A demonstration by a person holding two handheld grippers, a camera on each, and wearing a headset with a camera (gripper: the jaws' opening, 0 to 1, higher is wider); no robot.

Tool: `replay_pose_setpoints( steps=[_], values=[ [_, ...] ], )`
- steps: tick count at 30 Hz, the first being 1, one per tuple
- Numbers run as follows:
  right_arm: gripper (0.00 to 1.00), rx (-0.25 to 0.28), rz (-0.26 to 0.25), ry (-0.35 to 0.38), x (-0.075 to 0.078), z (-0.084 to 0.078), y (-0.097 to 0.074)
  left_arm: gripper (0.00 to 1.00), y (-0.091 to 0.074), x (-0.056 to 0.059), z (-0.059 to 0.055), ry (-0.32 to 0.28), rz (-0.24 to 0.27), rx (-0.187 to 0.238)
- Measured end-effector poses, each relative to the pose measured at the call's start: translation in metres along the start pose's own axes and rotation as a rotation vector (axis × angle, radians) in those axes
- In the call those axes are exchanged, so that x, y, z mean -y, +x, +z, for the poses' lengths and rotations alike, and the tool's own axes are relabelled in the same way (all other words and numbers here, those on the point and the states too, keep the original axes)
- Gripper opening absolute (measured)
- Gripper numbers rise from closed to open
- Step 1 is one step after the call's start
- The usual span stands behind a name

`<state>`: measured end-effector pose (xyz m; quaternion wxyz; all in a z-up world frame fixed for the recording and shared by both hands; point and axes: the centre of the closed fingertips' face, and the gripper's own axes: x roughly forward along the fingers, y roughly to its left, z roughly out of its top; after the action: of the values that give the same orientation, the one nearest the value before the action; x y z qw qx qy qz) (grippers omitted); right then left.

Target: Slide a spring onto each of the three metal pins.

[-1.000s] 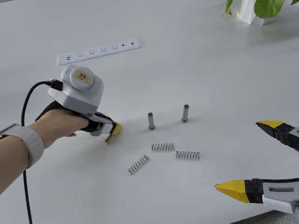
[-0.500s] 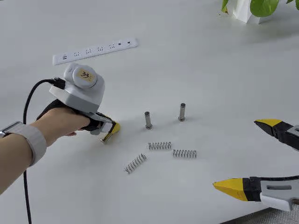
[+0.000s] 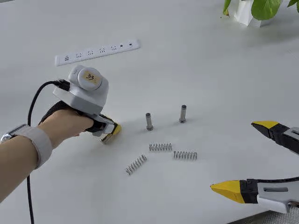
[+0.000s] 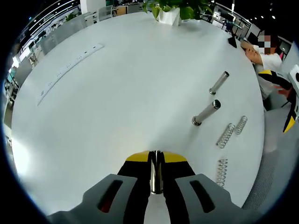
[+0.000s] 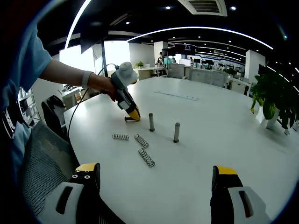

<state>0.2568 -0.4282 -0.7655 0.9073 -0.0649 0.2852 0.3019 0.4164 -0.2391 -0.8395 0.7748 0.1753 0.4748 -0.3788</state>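
Two metal pins [image 3: 149, 121] [image 3: 182, 113] stand upright on the white table [image 3: 196, 70]. Three springs [image 3: 160, 147] [image 3: 185, 155] [image 3: 136, 164] lie flat just in front of them. My left gripper [image 3: 111, 133] is low at the table, left of the pins, shut on a third metal pin [image 4: 156, 172] that sticks out between its yellow tips. From the left gripper view, the standing pins [image 4: 206, 112] [image 4: 218, 82] are ahead to the right. My right gripper [image 3: 240, 156] hovers open at the near right, with nothing between its jaws; its own view looks at the springs [image 5: 140, 141].
A white power strip [image 3: 97, 52] lies at the far left of the table. A potted plant [image 3: 252, 9] stands at the far right corner. A black cable [image 3: 32, 107] trails from the left gripper. Office chairs [image 5: 46, 154] stand beside the table.
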Motion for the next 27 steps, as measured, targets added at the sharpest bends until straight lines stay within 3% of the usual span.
replay_pose_setpoints(
  steps=[7,19,27],
  values=[
    [0.99,-0.001,0.002,-0.004,-0.001,0.001,0.0,0.04,-0.006,0.0,-0.003,-0.012,-0.003,0.005],
    [0.99,-0.01,0.015,-0.012,-0.005,0.0,0.001,0.04,-0.024,-0.003,0.005,-0.021,0.005,0.062],
    [0.99,-0.014,0.027,-0.021,-0.008,0.0,0.004,0.04,-0.03,0.002,0.011,-0.007,0.0,0.087]
  ],
)
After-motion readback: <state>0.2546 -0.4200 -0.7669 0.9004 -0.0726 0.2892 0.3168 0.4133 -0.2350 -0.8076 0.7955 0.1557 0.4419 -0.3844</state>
